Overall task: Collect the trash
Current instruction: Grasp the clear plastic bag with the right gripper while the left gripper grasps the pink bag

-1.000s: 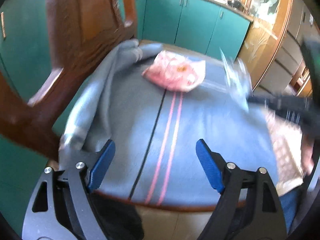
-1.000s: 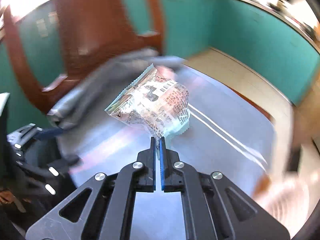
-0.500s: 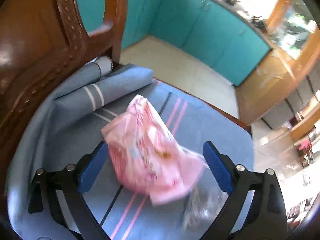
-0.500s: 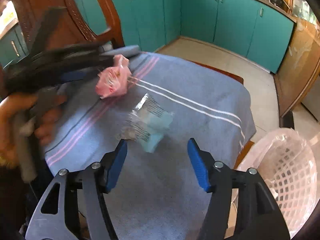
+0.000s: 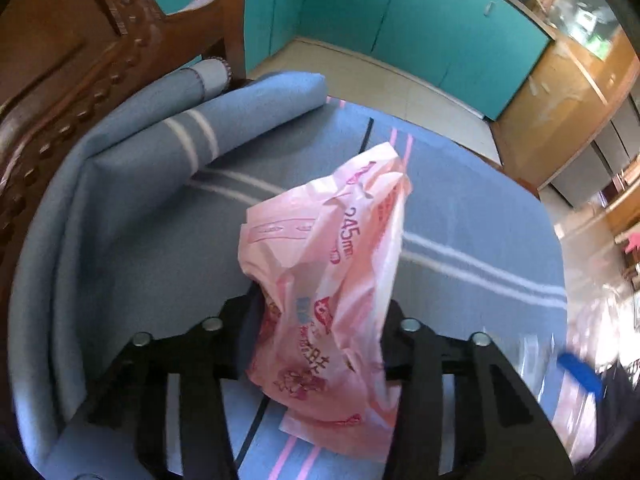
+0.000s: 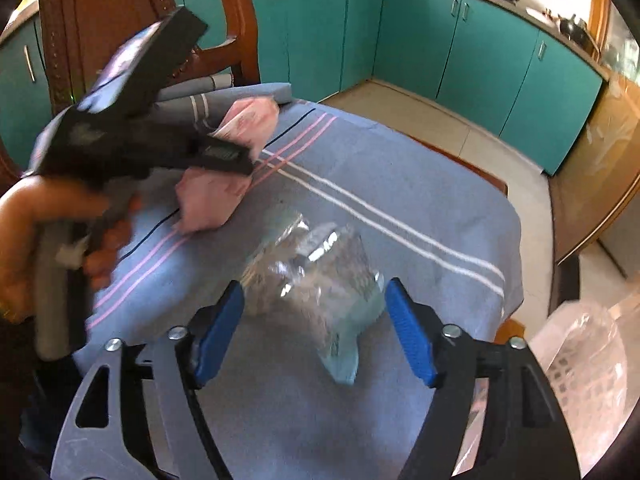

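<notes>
Left tongs (image 5: 320, 320) closing around a crumpled pink wrapper (image 5: 332, 280), jaws pressed into both sides of it, wrapper bunched between them and standing up off the blue striped cloth (image 5: 460, 208). Seen from the right wrist view, same pink wrapper (image 6: 208, 200) at the far left of the cloth (image 6: 400, 184), squeezed in the black left tongs (image 6: 240, 168), with a hand (image 6: 48, 232) wrapped around the grey handle at the left edge.

Right tongs (image 6: 314, 328) spread wide and opening, blue pads (image 6: 408, 332) well apart. Clear crinkly wrapper (image 6: 316, 276) with a pale blue-green end lying on the cloth between the pads, near the camera, blurred; neither pad touching it as far as can be told.

Cloth draped over a chair seat, folded and rolled up at the far left against the carved wooden chair back (image 5: 80, 40). Teal cabinets (image 6: 460, 40) along the far wall, pale tiled floor (image 6: 440, 128) beyond the seat. White lattice basket (image 6: 588, 368) low at the right edge, beside the seat, partly cut off by the frame.
</notes>
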A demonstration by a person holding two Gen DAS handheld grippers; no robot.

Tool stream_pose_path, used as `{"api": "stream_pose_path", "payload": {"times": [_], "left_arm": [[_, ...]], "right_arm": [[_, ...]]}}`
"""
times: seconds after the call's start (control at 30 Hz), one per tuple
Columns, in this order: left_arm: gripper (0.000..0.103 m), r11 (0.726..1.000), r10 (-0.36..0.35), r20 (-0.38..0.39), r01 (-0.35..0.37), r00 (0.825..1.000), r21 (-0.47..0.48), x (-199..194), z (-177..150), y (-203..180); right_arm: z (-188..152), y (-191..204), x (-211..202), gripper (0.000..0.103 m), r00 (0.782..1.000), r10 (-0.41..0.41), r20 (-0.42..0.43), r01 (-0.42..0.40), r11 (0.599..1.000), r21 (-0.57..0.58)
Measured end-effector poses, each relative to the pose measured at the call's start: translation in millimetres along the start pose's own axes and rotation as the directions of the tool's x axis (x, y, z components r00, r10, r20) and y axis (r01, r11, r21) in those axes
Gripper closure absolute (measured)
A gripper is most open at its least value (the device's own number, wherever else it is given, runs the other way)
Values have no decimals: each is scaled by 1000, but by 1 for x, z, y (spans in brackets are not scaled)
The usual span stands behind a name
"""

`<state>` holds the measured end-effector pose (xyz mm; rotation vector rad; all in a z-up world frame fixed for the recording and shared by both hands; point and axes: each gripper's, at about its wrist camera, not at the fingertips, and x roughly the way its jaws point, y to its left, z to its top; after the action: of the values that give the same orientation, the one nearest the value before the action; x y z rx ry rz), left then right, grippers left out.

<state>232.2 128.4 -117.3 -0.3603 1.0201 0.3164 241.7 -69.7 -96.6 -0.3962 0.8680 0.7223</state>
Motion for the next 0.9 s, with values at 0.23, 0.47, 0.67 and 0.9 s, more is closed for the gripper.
{"api": "stream_pose_path", "payload": {"times": [0.23, 0.47, 0.67, 0.9], "left_arm": [[60, 997, 19, 119, -27, 993, 69, -57, -41, 13], [61, 999, 13, 209, -21, 978, 35, -93, -65, 26], [61, 998, 36, 270, -49, 962, 40, -116, -84, 19], [61, 995, 39, 282, -63, 959, 74, -124, -100, 7]], "right_arm": [[6, 17, 23, 17, 998, -43, -35, 42, 998, -44], [3, 22, 31, 35, 999, -13, -38, 12, 1000, -29], [-5, 33, 17, 50, 999, 22, -31, -23, 998, -59], [-13, 34, 2, 65, 999, 41, -27, -42, 998, -51]]}}
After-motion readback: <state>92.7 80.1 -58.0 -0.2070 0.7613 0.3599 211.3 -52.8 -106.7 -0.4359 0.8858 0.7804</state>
